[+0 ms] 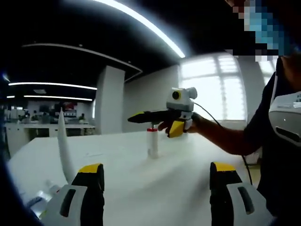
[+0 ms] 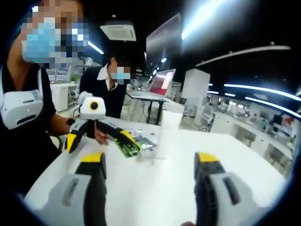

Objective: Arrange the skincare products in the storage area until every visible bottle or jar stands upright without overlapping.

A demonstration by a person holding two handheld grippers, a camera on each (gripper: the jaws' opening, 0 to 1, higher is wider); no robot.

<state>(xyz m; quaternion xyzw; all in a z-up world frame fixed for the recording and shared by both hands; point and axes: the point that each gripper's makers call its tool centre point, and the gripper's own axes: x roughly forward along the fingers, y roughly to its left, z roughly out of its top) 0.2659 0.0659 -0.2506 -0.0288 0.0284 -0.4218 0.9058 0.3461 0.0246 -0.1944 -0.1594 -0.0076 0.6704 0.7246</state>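
- In the left gripper view the left gripper sits at 6 o'clock with its yellow-tipped jaws spread wide, nothing between them, just bare white table.
- Down at about 8 o'clock there's a tall, thin white curved piece standing up beside the left jaw, and some small blurry pale stuff at its base, too fuzzy to name.
- A bit further out, near the centre of that view, a small white bottle with a red collar stands upright on the table, on its own.
- Right above that bottle, around 1 o'clock from centre, the right gripper comes in from the right, held by the person's hand. Its dark jaws look pressed together, and they hover over the bottle, not touching it.
- In the right gripper view the right gripper at 6 o'clock looks spread instead, jaws well apart over the table.
- Beyond it at 10 o'clock the left gripper shows up, jaws splayed open.
- Just past that, near centre, a green packet lies flat with a shiny wrapper touching it.
- Farther back a second person stands behind the table.
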